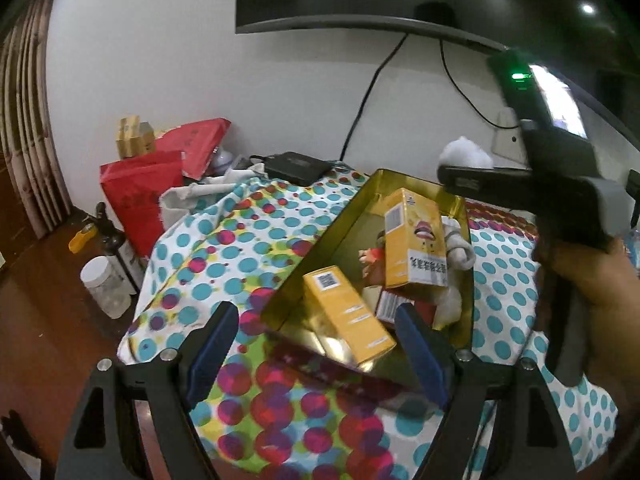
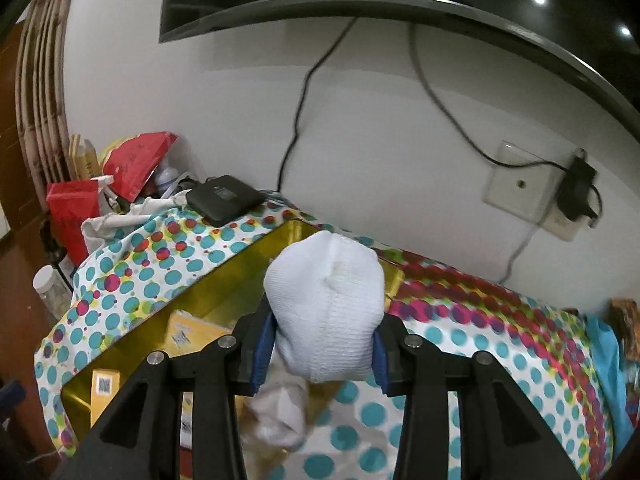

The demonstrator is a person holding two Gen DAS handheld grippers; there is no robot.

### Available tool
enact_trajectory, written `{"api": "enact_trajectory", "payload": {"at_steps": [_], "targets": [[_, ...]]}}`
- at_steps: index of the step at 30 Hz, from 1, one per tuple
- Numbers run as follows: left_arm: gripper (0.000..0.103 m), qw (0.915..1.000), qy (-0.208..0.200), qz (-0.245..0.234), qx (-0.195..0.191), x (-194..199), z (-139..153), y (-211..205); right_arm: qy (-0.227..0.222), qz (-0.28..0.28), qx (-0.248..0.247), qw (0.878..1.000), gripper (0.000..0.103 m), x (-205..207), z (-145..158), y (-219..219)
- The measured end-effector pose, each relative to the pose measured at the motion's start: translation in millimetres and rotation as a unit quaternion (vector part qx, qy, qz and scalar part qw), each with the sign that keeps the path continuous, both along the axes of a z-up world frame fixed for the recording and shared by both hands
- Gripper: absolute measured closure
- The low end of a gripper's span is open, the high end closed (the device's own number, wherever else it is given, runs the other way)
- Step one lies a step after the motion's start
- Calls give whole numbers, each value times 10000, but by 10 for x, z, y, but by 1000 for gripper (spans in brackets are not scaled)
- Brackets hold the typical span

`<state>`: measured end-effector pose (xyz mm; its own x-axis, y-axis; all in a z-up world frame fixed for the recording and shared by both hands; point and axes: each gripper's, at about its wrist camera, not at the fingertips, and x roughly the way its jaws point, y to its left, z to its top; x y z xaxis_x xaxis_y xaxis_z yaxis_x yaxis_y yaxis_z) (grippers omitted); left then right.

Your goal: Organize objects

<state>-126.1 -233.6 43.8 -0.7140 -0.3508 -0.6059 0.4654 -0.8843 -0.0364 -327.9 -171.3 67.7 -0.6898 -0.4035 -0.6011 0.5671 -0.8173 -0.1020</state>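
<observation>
A gold tin box (image 1: 320,248) sits on the polka-dot tablecloth (image 1: 240,240). It holds two yellow cartons (image 1: 414,240) (image 1: 348,312), a small figure and white cloth. My left gripper (image 1: 316,344) is open, its blue pads on either side of the box's near corner. My right gripper (image 2: 320,344) is shut on a white rolled sock (image 2: 326,308) and holds it above the box's right side (image 2: 240,272). The right gripper's body also shows in the left wrist view (image 1: 560,184), above the box.
A black set-top box (image 1: 298,166) lies at the table's back edge. Red bags (image 1: 140,196) and cartons (image 1: 134,136) are piled at the back left. A jar (image 1: 106,286) and a bottle stand on the floor at left. A TV hangs on the wall, cables run to a socket (image 2: 520,192).
</observation>
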Motion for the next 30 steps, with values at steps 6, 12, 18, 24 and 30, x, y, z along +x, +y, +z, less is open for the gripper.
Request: {"api": "enact_trajectory", "payload": {"at_steps": [6, 12, 18, 24, 30], "targets": [[16, 9998, 155, 14, 77, 145, -13, 18, 75, -35, 10, 10000, 29, -15, 58, -164], [0, 9994, 288, 27, 182, 234, -58, 122, 872, -493, -698, 9925, 0, 192, 484, 437], [0, 9994, 322, -92, -133, 259, 27, 421, 496, -946, -496, 9930, 0, 261, 166, 1182], [0, 9967, 330, -249, -695, 271, 226, 837, -22, -1426, -547, 9883, 0, 474, -282, 1750], [0, 9953, 430, -136, -856, 471, 381, 1050, -86, -1722, -580, 9833, 0, 918, -308, 1964]]}}
